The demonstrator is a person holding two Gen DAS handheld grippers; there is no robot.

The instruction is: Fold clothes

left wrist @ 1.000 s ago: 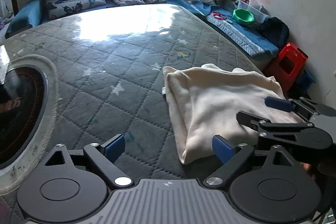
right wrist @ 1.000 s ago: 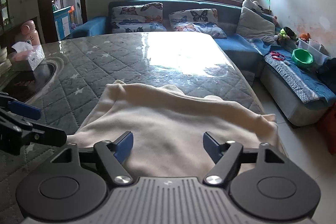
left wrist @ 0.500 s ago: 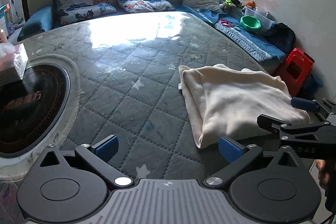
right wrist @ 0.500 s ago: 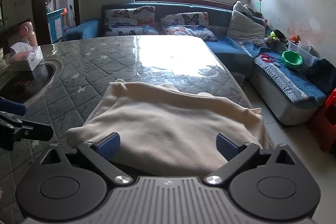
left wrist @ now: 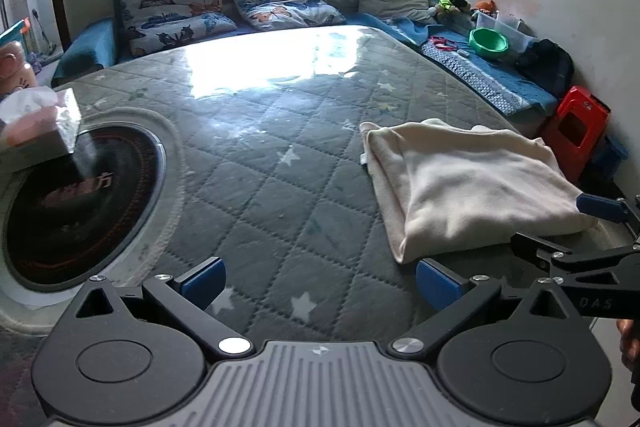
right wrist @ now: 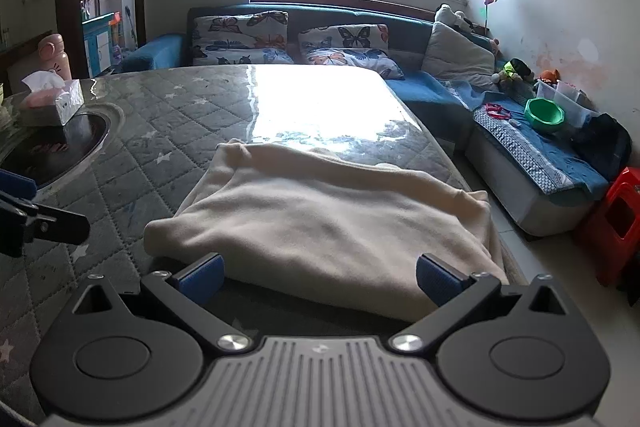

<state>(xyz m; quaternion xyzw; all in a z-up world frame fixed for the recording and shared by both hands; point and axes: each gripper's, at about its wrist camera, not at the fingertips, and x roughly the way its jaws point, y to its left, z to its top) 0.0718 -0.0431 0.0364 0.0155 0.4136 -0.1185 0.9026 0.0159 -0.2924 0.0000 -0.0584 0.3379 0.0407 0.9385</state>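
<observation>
table (left wrist: 280,187) – landmark | garment (right wrist: 320,219) – cream, folded flat at table's right near edge | right gripper (right wrist: 318,279) – we hold it spread, at garment's near edge | left gripper (left wrist: 318,277) – spread, empty, left of garment | if folding again, we'd grip both layers, keep edges aligned

Folded garment (left wrist: 472,183) on table (left wrist: 280,163), right of hob (left wrist: 76,203)
</observation>
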